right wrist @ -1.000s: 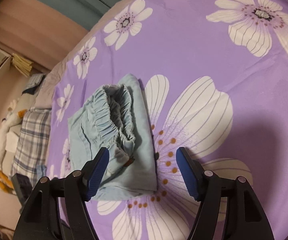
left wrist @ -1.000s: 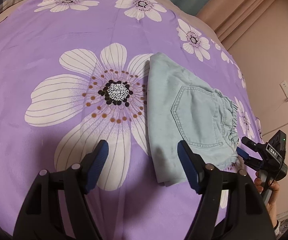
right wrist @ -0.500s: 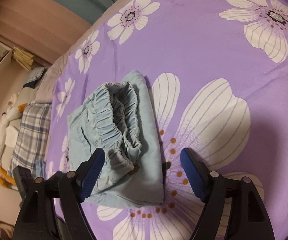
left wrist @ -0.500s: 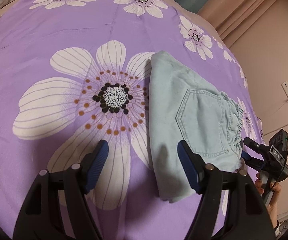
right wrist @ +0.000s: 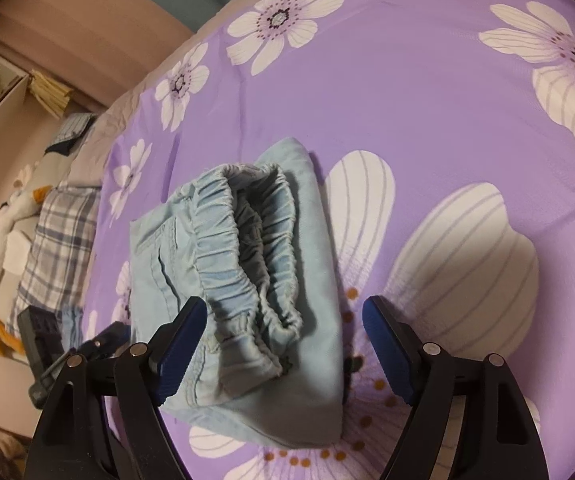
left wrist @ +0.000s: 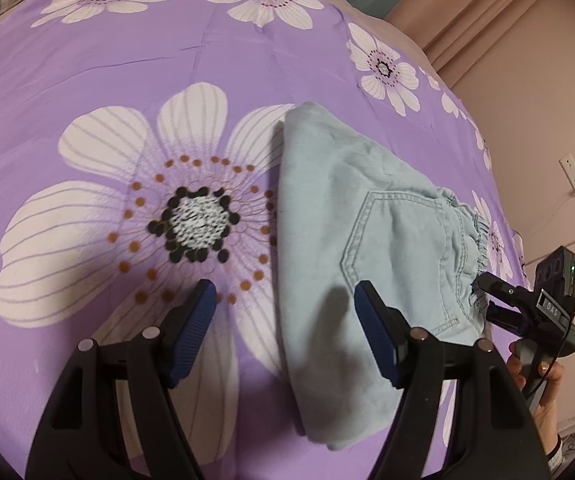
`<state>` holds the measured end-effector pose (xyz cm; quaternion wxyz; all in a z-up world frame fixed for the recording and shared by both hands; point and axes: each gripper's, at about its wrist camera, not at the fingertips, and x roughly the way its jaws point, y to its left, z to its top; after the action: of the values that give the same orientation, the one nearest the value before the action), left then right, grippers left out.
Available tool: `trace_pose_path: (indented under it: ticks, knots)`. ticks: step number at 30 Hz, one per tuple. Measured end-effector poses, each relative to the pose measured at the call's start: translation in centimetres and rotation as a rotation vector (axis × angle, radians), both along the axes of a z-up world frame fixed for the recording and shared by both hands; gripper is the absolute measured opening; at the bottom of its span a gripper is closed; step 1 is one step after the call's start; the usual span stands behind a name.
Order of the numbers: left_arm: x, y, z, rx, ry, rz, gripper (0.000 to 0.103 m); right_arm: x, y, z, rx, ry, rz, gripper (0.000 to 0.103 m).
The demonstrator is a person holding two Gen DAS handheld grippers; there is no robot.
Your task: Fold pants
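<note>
1. Folded pale-blue pants point(left wrist: 351, 240) lay on the flowered purple bedspread point(left wrist: 127, 60); waistband point(right wrist: 247, 248) on top.
2. Left gripper point(left wrist: 283, 328) and right gripper point(right wrist: 283, 344) hovered spread, empty.
3. Soft, light cloth; best pinched at a folded edge.

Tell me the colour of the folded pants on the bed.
Pale light blue denim. The pants show best in the left wrist view, back pocket up.

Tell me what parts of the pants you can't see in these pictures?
- Pants, left wrist view: legs and hems are tucked under the top layer, and the left gripper finger covers part of the near edge.
- Right wrist view: the inside of the waistband is shadowed; the right gripper finger covers the near-left corner.
</note>
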<state>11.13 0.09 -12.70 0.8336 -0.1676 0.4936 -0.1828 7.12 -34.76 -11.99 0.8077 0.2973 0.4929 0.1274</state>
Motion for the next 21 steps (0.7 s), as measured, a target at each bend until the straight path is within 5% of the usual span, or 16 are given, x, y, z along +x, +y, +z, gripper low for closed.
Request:
trace_pose_path:
  ticks: [21]
  knots:
    - [2.2,-4.5,-0.5,0.038,-0.027,-0.114,0.073,2.1,3.6,0.2,-0.102,-0.071,0.135,0.080]
